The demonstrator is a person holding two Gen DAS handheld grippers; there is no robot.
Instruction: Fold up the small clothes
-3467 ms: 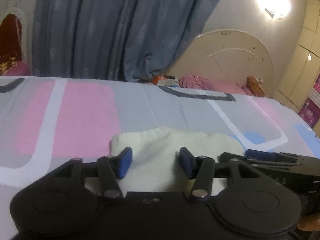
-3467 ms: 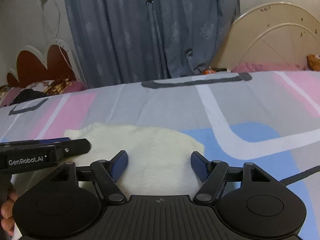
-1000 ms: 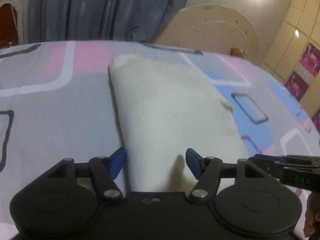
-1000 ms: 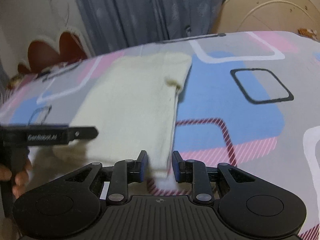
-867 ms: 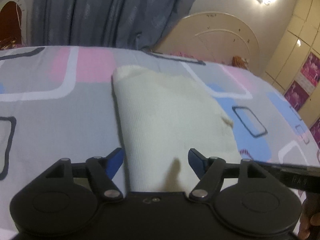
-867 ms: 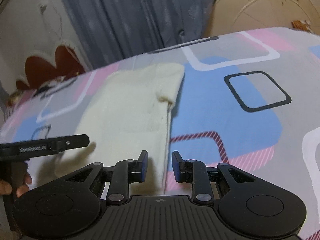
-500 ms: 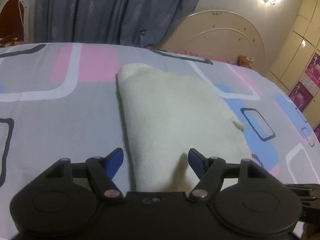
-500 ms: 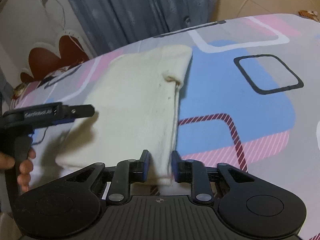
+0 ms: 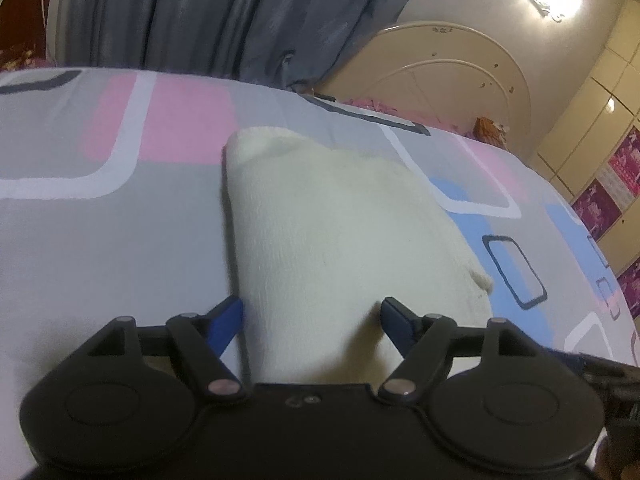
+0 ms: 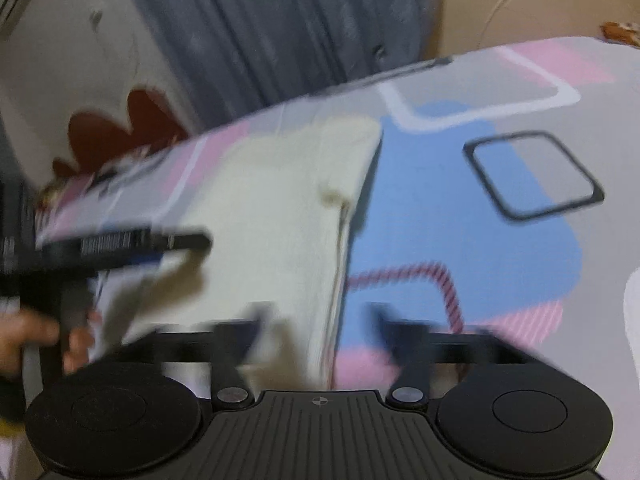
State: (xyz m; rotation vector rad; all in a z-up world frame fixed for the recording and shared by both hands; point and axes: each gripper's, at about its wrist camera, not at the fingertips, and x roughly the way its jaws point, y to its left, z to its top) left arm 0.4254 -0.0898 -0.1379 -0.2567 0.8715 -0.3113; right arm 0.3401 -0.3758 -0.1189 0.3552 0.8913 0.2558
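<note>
Cream garment [image 9: 340, 220] folded, lying flat.

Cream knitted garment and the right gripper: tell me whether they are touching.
Cannot tell. The right wrist view is motion-blurred; the right gripper stands open astride the cream knitted garment's edge, with no plain contact or gap.

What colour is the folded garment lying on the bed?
Cream-white, plain knit garment; clearest in the left wrist view.

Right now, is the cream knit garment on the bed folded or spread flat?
Folded. The cream knit garment lies on the patterned bedsheet as a narrow doubled panel, with layered edges along its right side.
</note>
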